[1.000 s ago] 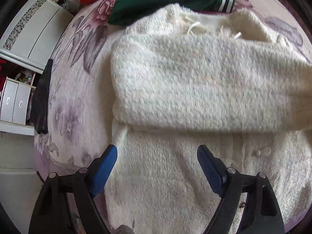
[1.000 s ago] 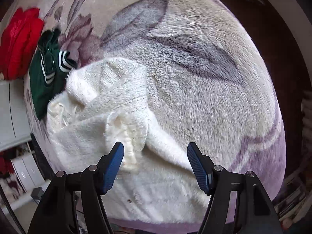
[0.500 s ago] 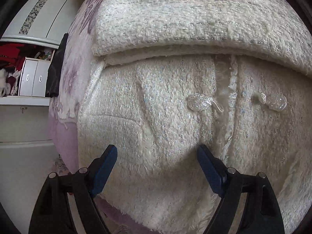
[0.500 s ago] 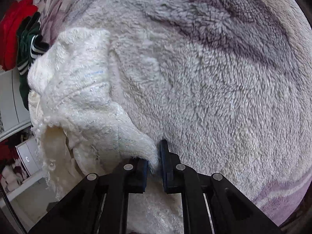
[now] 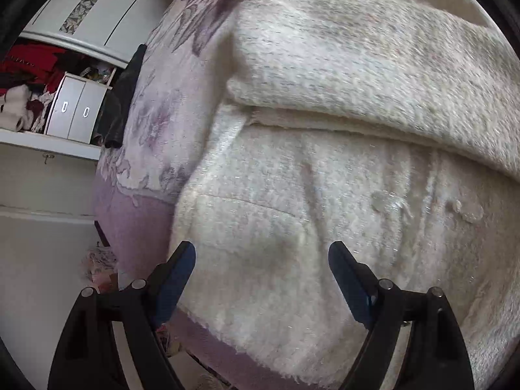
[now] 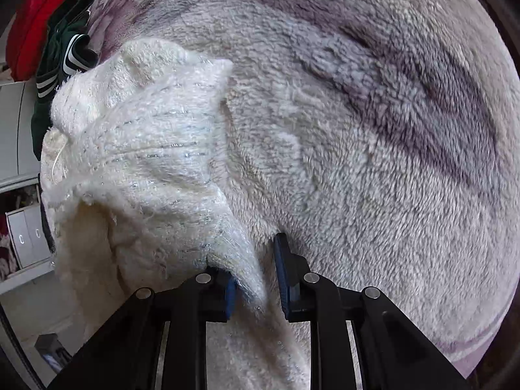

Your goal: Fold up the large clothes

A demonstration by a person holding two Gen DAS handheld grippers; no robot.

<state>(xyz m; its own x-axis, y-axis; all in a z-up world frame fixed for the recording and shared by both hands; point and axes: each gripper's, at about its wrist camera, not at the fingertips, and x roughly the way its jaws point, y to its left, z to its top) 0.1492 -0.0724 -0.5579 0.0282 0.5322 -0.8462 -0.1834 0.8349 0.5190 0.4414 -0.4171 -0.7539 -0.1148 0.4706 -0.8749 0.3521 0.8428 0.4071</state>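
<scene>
A fluffy cream cardigan [image 5: 325,178] lies on a bed with a purple floral fleece blanket [image 5: 156,123]. One sleeve is folded across its chest. Clear buttons [image 5: 386,203] show on its front. My left gripper [image 5: 261,269] is open, just above the cardigan's lower hem near the bed edge, holding nothing. In the right wrist view the cardigan [image 6: 156,149] is bunched at the left. My right gripper [image 6: 256,276] has its jaws partly apart around a fold of the cardigan's edge, with a gap beside the right pad.
A green striped garment [image 6: 61,61] and a red garment [image 6: 35,22] lie at the far side of the bed. A white wardrobe with drawers [image 5: 73,110] stands left of the bed. A dark cloth [image 5: 123,97] hangs over the bed's left edge.
My right gripper's jaws have opened partly from being clamped on the cardigan's edge. My left gripper has pulled back a little, so more of the bed edge and blanket shows.
</scene>
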